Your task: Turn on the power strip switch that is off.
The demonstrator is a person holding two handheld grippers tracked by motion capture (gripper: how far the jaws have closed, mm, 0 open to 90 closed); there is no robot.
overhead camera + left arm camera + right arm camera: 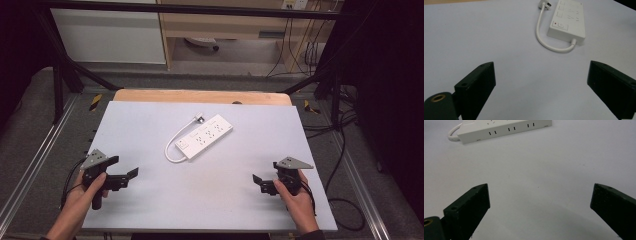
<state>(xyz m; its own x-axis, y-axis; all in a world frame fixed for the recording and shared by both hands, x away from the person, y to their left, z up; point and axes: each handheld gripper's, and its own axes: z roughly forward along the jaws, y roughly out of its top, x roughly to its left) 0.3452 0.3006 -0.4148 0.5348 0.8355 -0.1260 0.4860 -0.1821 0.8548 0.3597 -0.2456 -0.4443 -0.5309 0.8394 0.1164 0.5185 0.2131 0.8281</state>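
High view has the power strip (206, 136) lying diagonal mid-table, its cord (172, 145) looping to the plug (200, 119) at its 11 o'clock side. Left gripper (131, 173) sits at 8 o'clock, right gripper (256, 178) at 4, both with jaws wide apart and empty. I'd pin the strip with the right, then grab the plug low with the left.

Smooth white plastic power strip (205, 136) (matt grey table (150, 200)).
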